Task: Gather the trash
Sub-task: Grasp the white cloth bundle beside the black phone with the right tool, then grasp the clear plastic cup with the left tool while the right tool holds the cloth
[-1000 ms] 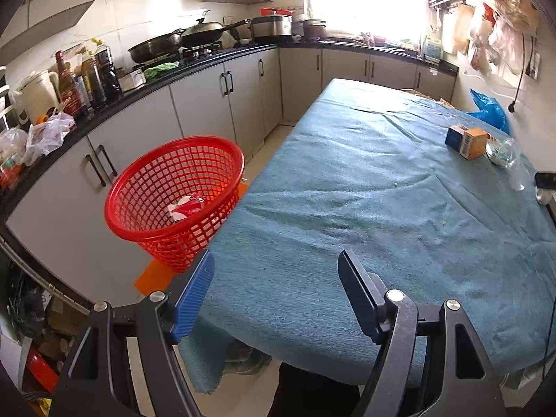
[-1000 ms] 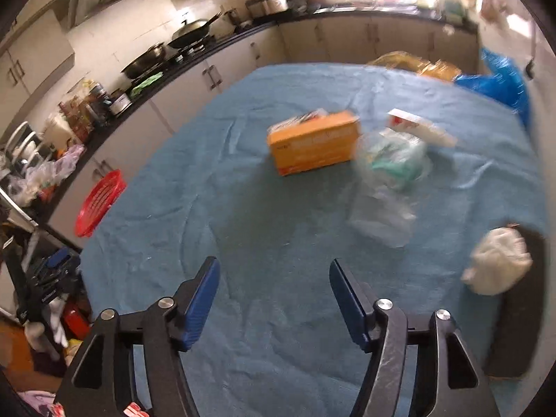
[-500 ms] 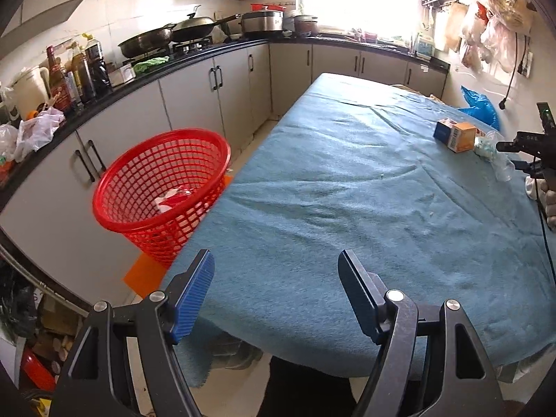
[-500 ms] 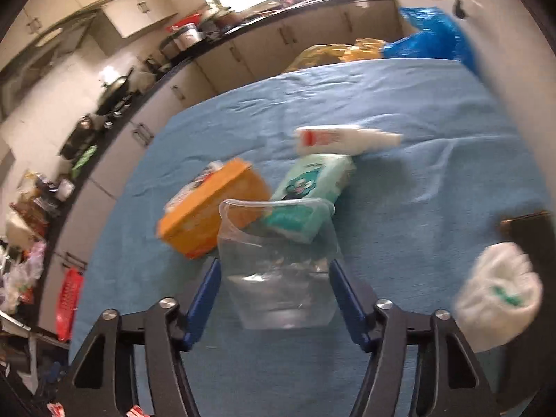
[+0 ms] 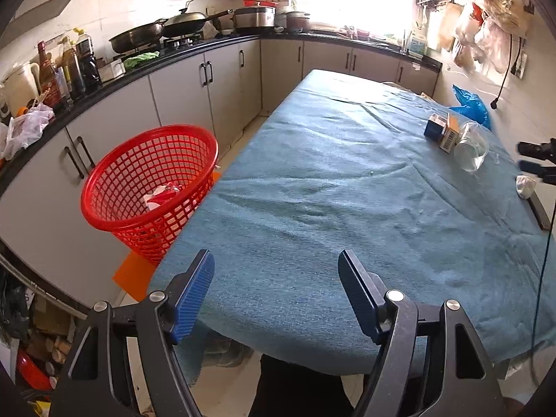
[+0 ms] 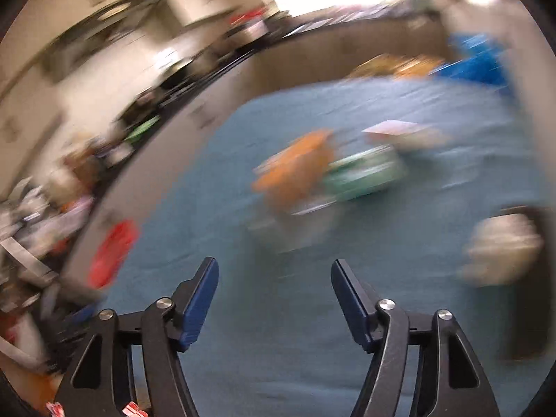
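My left gripper (image 5: 276, 274) is open and empty over the near edge of the blue-clothed table (image 5: 330, 187). A red basket (image 5: 149, 177) with some trash in it stands on the floor left of the table. An orange box (image 5: 443, 132), a clear plastic bag (image 5: 471, 146) and a white crumpled wad (image 5: 525, 186) lie at the table's right side. My right gripper (image 6: 274, 274) is open and empty; its view is blurred, with the orange box (image 6: 295, 170), a green packet (image 6: 365, 173), the clear bag (image 6: 295, 229) and the wad (image 6: 500, 246) ahead.
Kitchen counters (image 5: 156, 59) with pans and bottles run along the left and the back. A blue bag (image 5: 469, 104) lies beyond the table at the right. A dark strip (image 5: 538, 208) lies at the table's right edge.
The right gripper has pulled back from the clear bag and swings fast, blurring its view. The left gripper has shifted slightly; the basket looks a little farther left.
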### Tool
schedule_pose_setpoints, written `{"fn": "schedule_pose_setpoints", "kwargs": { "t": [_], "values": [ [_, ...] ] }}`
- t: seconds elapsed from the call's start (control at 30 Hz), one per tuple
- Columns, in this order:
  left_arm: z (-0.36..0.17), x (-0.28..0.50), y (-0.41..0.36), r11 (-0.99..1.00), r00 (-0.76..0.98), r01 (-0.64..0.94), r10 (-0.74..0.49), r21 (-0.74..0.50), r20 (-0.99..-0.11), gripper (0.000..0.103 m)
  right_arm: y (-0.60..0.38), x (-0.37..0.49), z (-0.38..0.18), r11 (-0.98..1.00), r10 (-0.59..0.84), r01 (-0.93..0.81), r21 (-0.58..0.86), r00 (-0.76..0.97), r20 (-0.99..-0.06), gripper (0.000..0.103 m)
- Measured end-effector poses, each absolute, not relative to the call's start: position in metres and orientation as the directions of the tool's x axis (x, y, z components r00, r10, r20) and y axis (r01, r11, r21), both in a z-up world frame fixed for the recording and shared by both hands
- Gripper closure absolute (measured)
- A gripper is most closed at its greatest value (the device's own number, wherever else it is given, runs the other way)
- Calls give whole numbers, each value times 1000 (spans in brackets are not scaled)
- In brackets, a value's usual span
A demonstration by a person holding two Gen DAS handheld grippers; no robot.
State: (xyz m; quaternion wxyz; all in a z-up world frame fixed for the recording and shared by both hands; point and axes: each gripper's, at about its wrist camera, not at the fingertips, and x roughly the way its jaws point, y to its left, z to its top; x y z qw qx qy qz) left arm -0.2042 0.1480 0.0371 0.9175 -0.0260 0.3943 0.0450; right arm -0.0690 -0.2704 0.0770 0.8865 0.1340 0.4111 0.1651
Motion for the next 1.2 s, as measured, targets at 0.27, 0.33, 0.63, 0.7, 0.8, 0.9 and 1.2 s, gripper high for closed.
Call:
{"fn": "schedule_pose_setpoints", "kwargs": {
  "t": [0.27, 0.33, 0.63, 0.7, 0.8, 0.9, 1.2],
  "values": [
    [47, -182, 123, 993, 683, -5, -83, -118, -726, 30, -363, -62, 57, 976, -60, 197, 88, 642, -764, 29],
    [53, -175, 110, 989, 680, 36, -131, -145, -722, 30, -367, -56, 43, 968, -47, 220, 122, 634, -772, 29],
    [78, -122, 38, 971, 683, 203, -234, -127, -692, 30, -344, -40, 19, 966, -105, 246, 86, 669, -736, 29],
    [79, -106, 23, 968, 683, 224, -238, -111, -691, 30, -340, -40, 18, 965, -110, 249, 87, 678, -727, 32],
    [75, -78, -3, 958, 658, 264, -263, -111, -705, 30, -340, -42, 13, 961, -115, 262, 95, 684, -720, 57],
    [68, -52, -32, 945, 625, 306, -288, -111, -725, 30, -347, -43, 10, 955, -78, 256, 146, 696, -714, 63],
    [45, 13, -104, 905, 565, 417, -328, -81, -757, 30, -349, -44, 8, 955, -20, 224, 197, 708, -706, 64]
  ]
}}
